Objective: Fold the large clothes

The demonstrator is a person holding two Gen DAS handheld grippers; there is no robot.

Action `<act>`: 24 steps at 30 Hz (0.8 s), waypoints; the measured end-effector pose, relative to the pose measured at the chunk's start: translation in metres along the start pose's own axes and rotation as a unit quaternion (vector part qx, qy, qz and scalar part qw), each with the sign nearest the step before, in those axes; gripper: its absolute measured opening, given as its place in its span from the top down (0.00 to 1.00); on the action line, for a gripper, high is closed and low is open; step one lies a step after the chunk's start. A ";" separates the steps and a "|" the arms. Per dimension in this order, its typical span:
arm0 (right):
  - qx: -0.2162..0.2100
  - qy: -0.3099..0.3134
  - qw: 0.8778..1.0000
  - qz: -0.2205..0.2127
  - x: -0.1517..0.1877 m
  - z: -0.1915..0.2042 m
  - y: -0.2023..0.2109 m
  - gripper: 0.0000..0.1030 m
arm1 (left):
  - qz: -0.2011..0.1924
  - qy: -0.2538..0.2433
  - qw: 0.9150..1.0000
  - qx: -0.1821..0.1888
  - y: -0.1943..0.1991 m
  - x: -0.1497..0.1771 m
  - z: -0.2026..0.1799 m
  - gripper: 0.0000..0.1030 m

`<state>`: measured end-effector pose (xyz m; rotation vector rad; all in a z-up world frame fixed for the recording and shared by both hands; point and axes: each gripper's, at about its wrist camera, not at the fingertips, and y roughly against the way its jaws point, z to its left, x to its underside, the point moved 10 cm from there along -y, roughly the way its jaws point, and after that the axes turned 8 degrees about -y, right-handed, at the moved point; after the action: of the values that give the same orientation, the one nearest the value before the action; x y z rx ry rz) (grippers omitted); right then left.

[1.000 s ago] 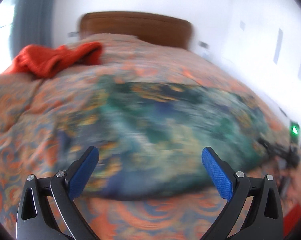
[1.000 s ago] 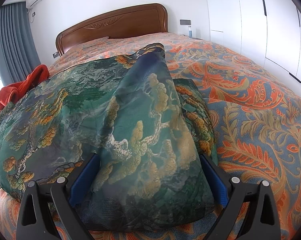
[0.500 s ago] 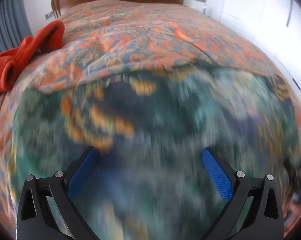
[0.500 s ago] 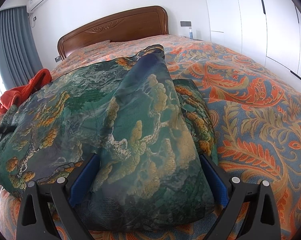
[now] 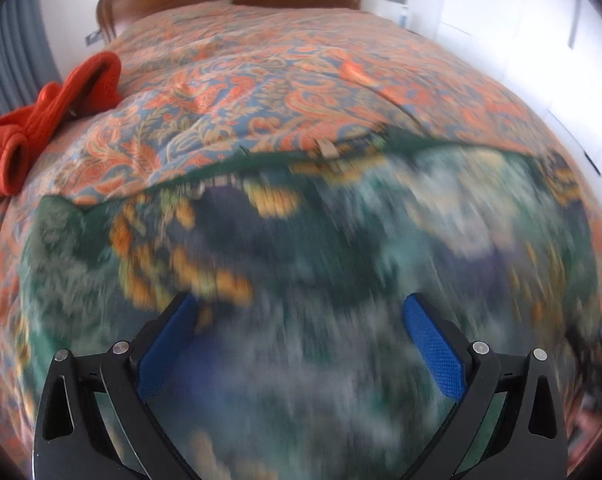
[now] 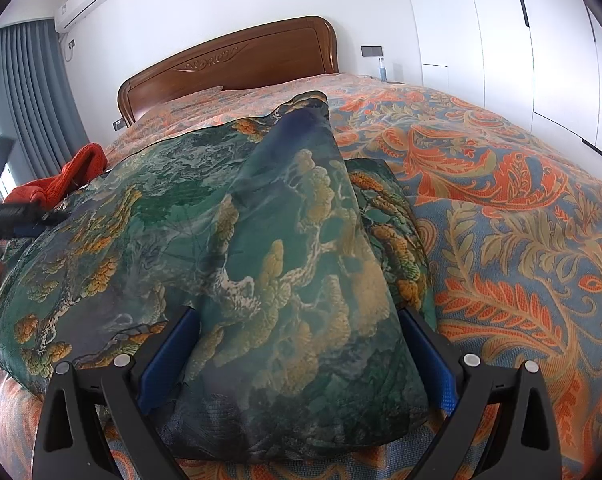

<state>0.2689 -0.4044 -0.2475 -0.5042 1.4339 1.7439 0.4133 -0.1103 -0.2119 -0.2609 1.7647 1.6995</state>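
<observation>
Right wrist: open right tongs (image 6: 297, 344) straddle green garment (image 6: 229, 220).

A large green silky garment printed with gold pine trees and blue mountains (image 6: 229, 240) lies spread flat. One raised fold runs forward from between the right tongs' (image 6: 299, 326) wide-apart fingers; blurred cloth (image 5: 341, 280) spreads beneath the left tongs (image 5: 297, 312).

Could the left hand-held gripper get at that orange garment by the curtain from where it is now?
Probably yes: the left hand-held gripper is open and holds nothing, and only flat bedspread lies between it and the orange garment, though it sits well off to the side.
</observation>
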 end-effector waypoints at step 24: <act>0.016 0.007 1.000 0.013 -0.004 0.001 -0.006 0.03 | -0.049 -0.105 0.993 0.006 0.072 0.118 -0.051 0.01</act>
<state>0.2763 -0.4043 -0.2479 -0.4844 1.4818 1.7387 0.2669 -0.1143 -0.2252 -0.1553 1.5814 1.5852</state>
